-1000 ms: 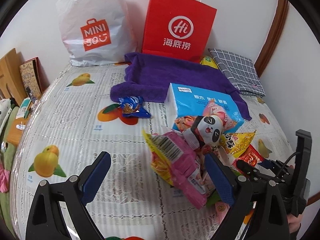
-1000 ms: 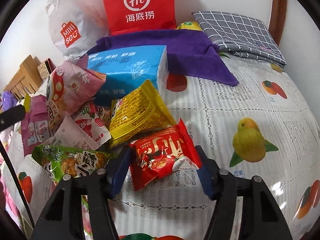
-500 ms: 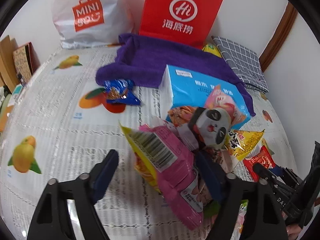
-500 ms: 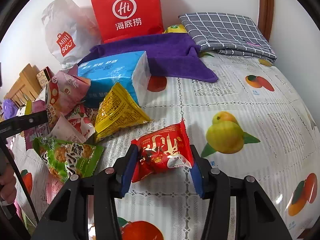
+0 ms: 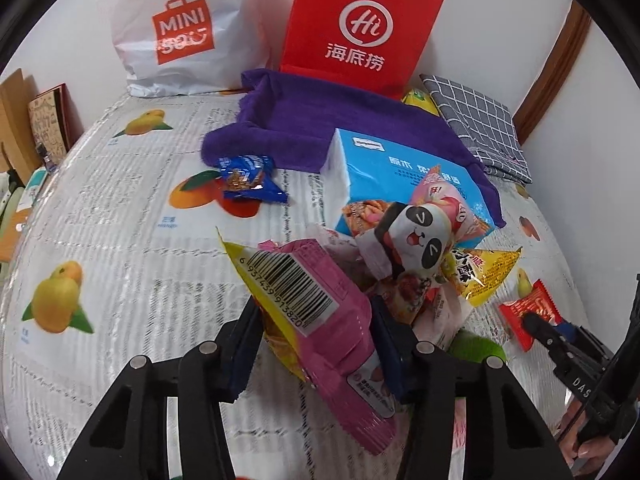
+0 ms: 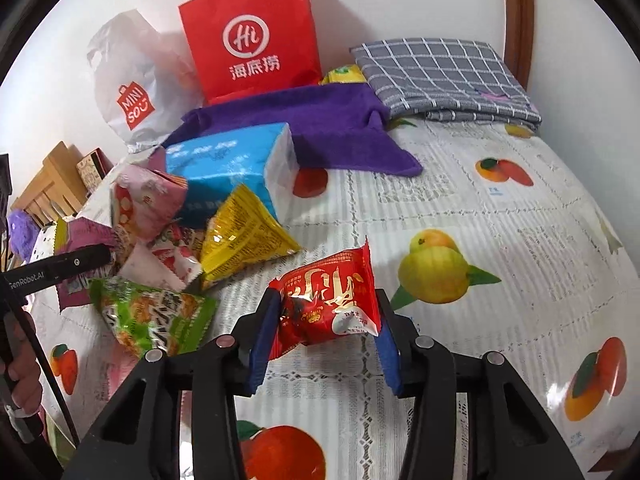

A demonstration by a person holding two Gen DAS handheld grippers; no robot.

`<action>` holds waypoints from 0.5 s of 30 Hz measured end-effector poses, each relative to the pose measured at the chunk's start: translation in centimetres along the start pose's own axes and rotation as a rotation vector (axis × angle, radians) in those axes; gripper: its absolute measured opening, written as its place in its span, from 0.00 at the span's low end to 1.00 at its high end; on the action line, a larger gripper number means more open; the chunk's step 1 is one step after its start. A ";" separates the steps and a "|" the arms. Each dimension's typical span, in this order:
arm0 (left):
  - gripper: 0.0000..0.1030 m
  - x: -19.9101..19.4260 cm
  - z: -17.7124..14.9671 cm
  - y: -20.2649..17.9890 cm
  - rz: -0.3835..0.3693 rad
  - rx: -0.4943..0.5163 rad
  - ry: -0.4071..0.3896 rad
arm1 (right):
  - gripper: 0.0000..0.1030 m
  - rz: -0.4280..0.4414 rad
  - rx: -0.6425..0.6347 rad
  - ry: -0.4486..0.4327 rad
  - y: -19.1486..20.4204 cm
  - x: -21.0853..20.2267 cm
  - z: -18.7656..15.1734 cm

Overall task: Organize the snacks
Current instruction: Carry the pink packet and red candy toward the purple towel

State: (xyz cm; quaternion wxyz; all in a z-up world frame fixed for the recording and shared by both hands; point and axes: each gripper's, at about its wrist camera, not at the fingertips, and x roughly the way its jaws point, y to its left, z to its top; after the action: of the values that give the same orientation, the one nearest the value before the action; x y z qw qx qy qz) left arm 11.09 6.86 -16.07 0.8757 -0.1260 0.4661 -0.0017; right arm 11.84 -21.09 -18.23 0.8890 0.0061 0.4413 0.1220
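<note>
- The left gripper point(image 5: 316, 344) has its 2 blue-padded fingers clamped on a pink snack packet point(image 5: 320, 312), whose barcode panel faces the camera and whose yellow edge juts out to the left.
- The pink snack packet sits tilted between the pads, at the near edge of a heap of snacks on the fruit-print tablecloth point(image 5: 120, 240).
- Just behind it in the heap lie a panda-face packet point(image 5: 416, 236) and a yellow packet point(image 5: 480, 272), both leaning against a blue tissue box point(image 5: 400, 172).
- A blue snack packet point(image 5: 248, 178) lies apart from the heap, by the front edge of a purple towel point(image 5: 320, 120).
- The right gripper point(image 6: 326, 332) has its 2 fingers pressed on either side of a red snack packet point(image 6: 328, 304); the packet appears lifted slightly off the cloth, though the fisheye view makes that hard to confirm.
- To the left of the red snack packet lies a green snack packet point(image 6: 156, 316), near the right gripper's left finger.
- At the back, against the wall, stand a white shopping bag point(image 5: 180, 32) and a red paper bag point(image 5: 360, 28), with a grey checked cloth point(image 6: 444, 76) folded to the right.
</note>
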 end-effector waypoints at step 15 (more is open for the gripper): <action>0.48 -7.2 0.8 -0.9 -0.027 0.031 -0.108 | 0.44 0.005 0.015 -0.104 1.6 -6.4 2.5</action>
State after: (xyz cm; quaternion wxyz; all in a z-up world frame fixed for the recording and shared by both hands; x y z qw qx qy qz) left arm 7.79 7.02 -9.56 0.9014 -0.1187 0.4163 -0.0139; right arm 9.75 -20.71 -11.54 0.9104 0.0200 0.3952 0.1206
